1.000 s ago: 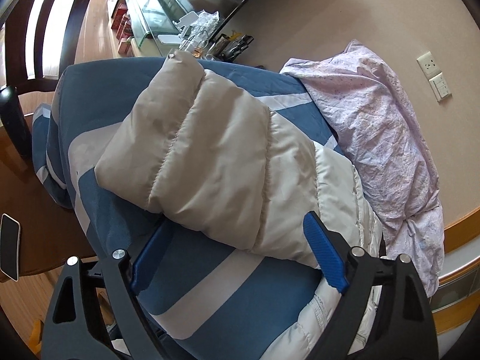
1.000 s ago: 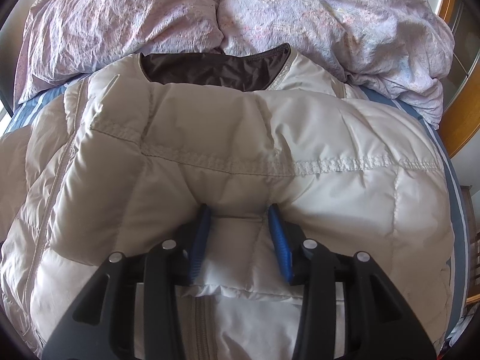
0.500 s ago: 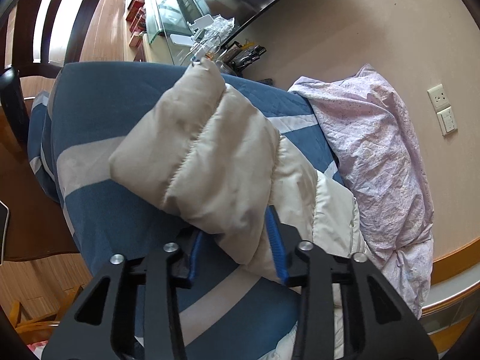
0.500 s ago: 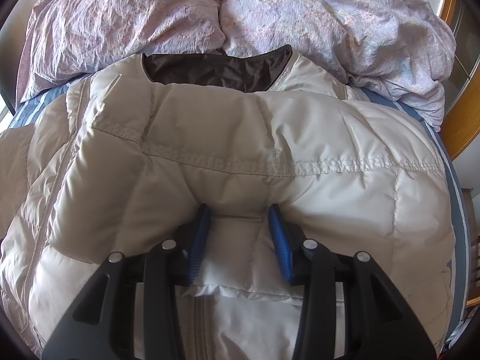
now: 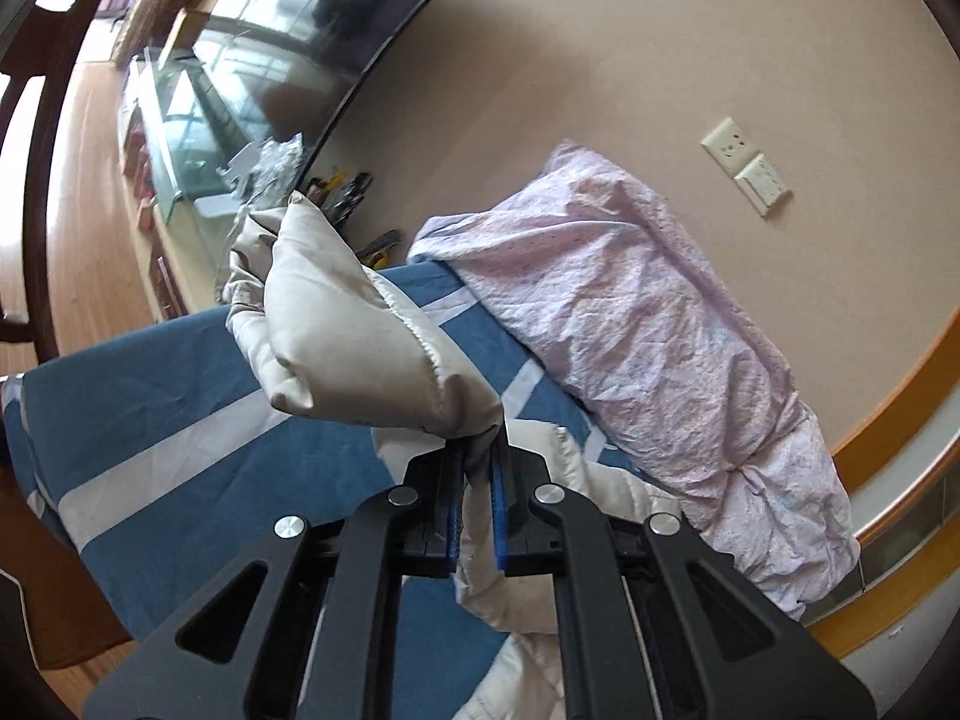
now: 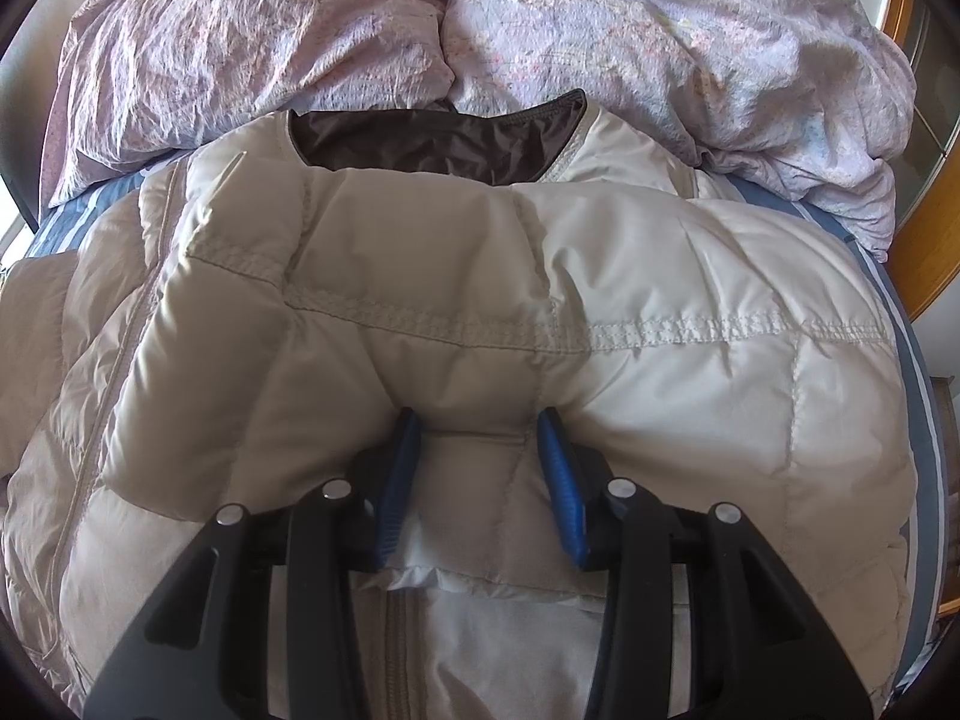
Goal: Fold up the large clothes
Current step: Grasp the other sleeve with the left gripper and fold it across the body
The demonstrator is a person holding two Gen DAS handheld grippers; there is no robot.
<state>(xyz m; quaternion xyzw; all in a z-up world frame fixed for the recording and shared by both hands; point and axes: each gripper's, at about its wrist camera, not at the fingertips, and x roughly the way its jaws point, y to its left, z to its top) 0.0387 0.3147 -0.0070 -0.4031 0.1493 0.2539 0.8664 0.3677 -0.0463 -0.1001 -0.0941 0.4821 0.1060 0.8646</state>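
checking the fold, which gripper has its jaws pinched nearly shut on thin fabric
The left gripper, pinching the lifted sleeve. The right gripper stands wider, around a puffy fold of the jacket.

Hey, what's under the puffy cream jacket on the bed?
Under the cream jacket lies a blue bedsheet with pale stripes, showing around its edges. Whatever sits directly beneath the jacket's body is covered and cannot be seen.

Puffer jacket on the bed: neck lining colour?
Dark brown lining inside the cream quilted puffer jacket; clearest in the right wrist view.

A home bedroom: bed (image 5: 180, 420), lilac duvet (image 6: 660, 30), wall socket (image 5: 729, 144)
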